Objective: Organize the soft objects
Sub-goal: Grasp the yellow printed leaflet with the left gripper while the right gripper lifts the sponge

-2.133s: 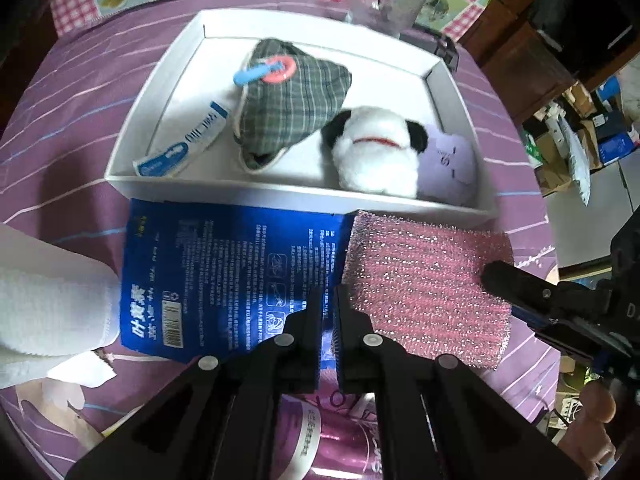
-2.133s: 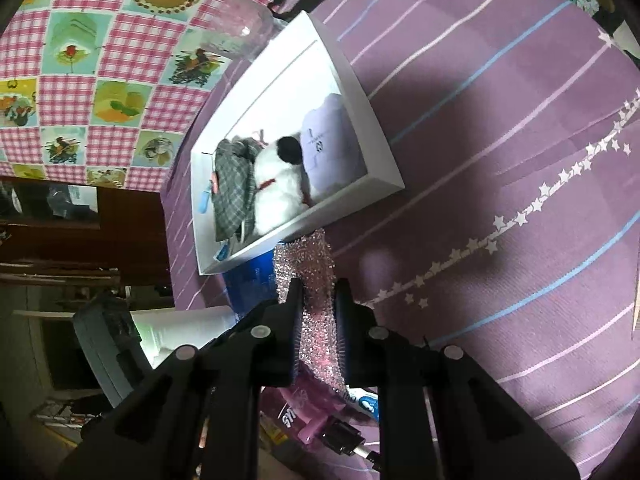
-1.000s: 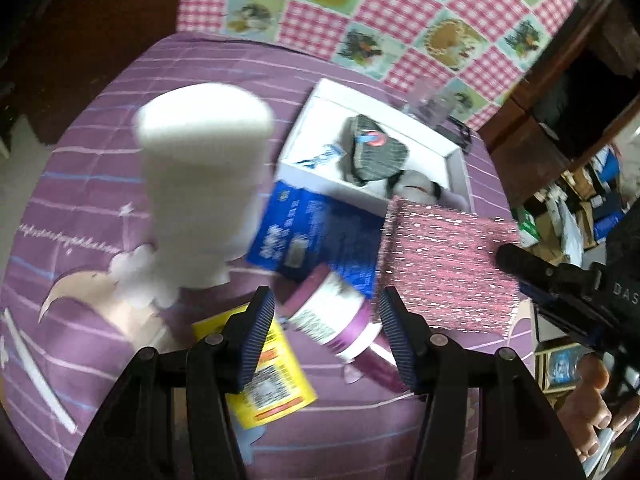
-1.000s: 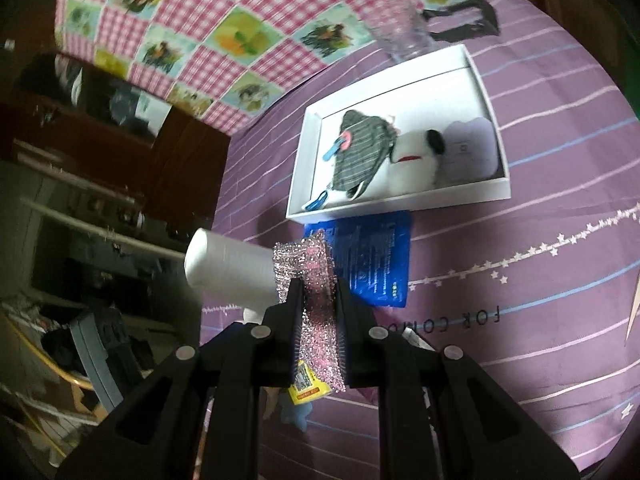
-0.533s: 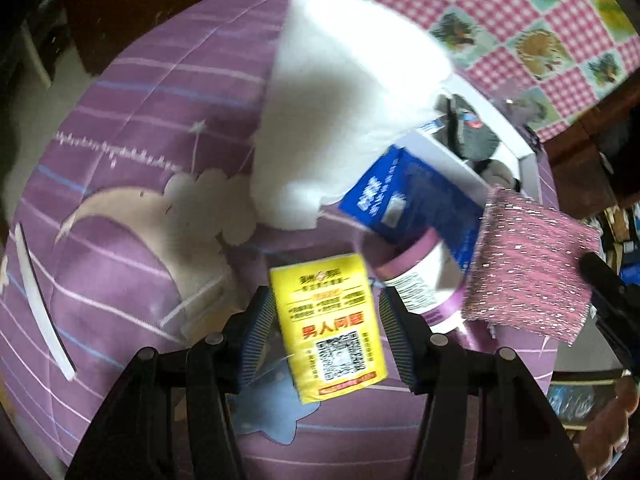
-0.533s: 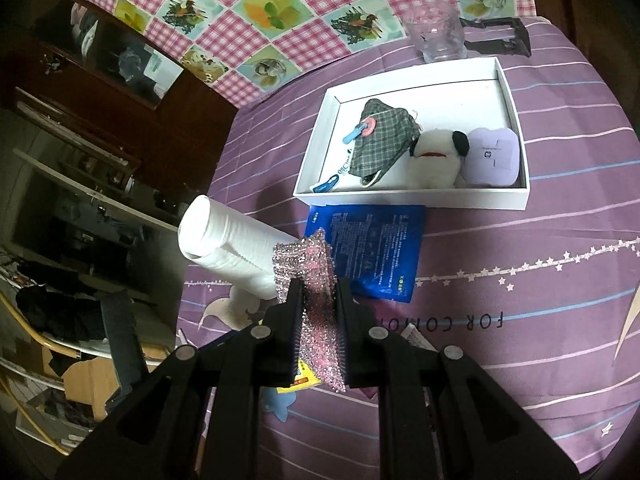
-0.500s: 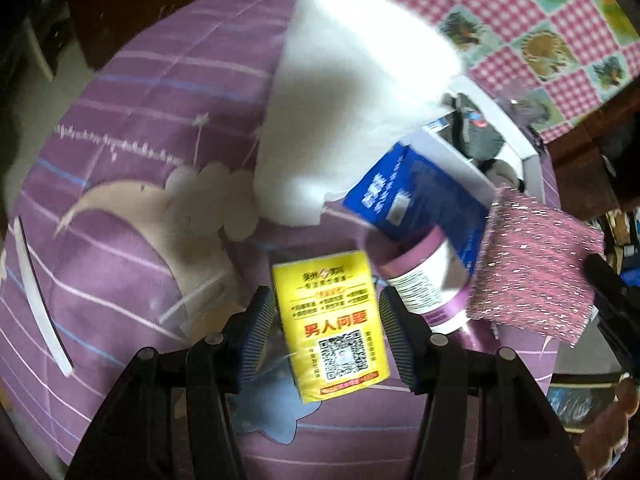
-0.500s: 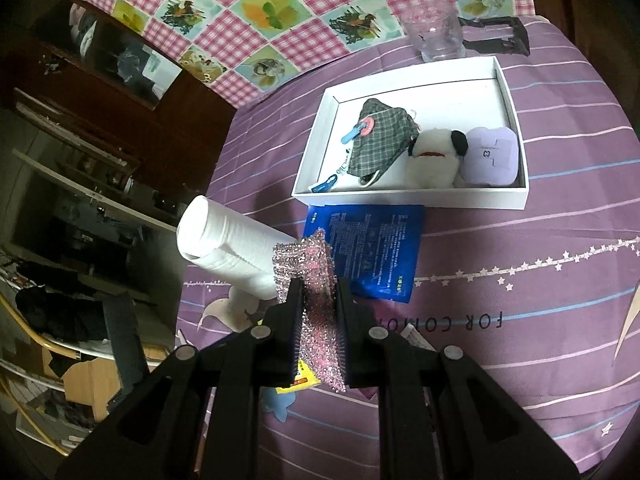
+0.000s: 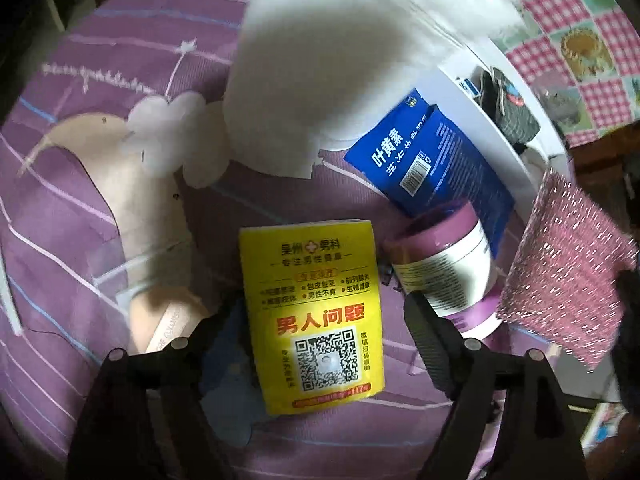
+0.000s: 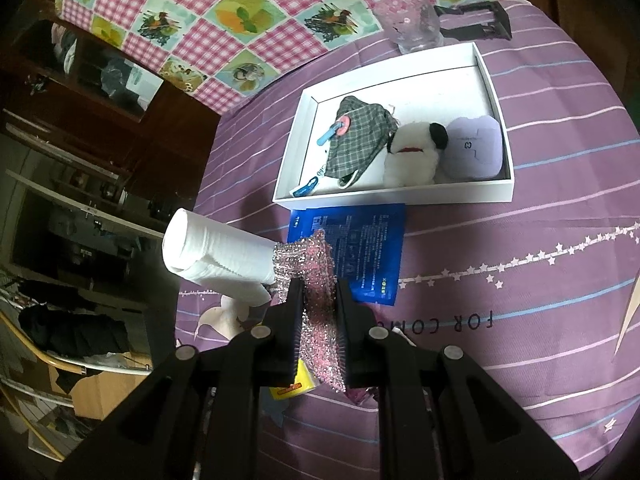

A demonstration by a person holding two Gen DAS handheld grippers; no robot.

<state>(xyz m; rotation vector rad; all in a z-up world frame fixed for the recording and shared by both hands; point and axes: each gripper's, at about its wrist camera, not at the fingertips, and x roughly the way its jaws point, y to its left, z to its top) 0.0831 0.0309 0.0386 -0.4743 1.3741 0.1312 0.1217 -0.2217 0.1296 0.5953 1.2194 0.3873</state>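
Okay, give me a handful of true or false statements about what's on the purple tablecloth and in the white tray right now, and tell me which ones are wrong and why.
1. The right gripper is shut on the pink sponge. True.
2. The yellow packet lies inside the white tray. False: it lies on the purple tablecloth, between the fingers of the left gripper, whose jaws are opening.
3. The plush dog sits in the tray between the plaid cloth and the lilac cushion. True.
4. The blue packet is in the tray. False: it lies on the cloth just outside the tray's near wall.
5. The left gripper is holding the white paper roll. False: its pads touch nothing.
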